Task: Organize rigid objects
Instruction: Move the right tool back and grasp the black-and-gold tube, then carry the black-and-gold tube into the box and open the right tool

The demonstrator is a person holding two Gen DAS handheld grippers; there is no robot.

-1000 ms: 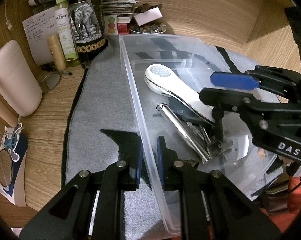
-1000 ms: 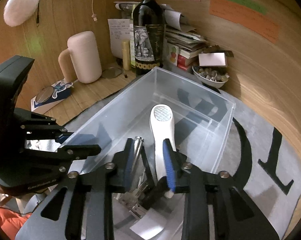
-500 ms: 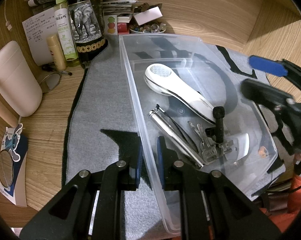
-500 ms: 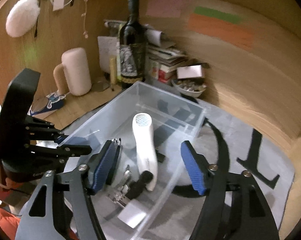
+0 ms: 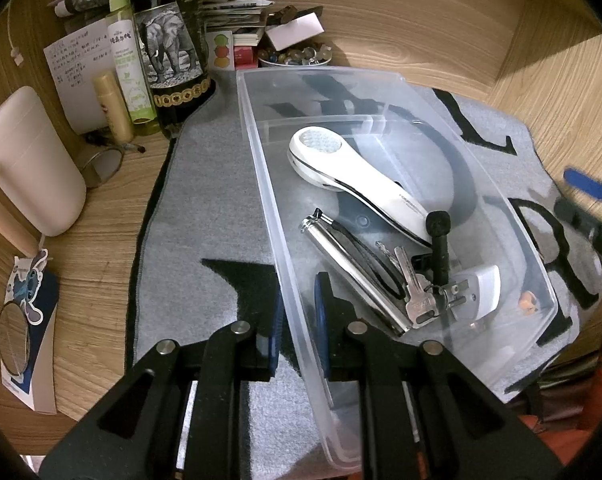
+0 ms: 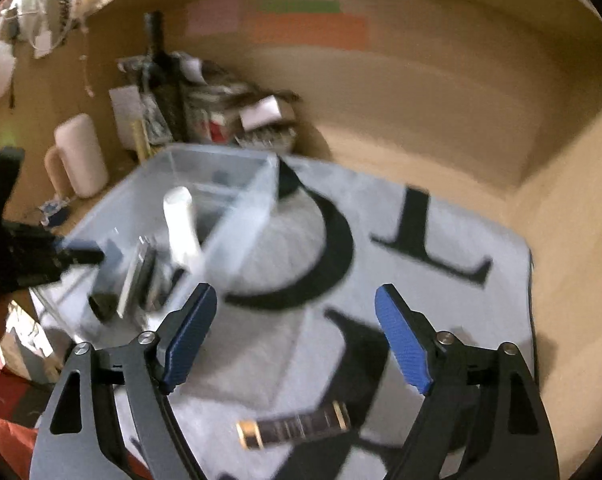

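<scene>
L gripper is clamped on near wall of clear plastic bin. R gripper is spread wide, empty; just below it, a dark gold-banded cylindrical tube is seen on grey lettered mat. Probably light, stiff, slick; to be gripped mid-barrel.

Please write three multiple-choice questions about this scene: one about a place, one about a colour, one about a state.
1. Where does the white handheld device lie?
A. in the clear bin
B. on the mat
C. beside the mug

2. What colour are the right gripper pads?
A. red
B. blue
C. green

3. What is the left gripper doing?
A. hanging open
B. holding keys
C. clamping the bin wall

Answers: 1 A, it rests inside the clear bin. 2 B, blue pads show. 3 C, the wall sits between its closed fingers.
</scene>
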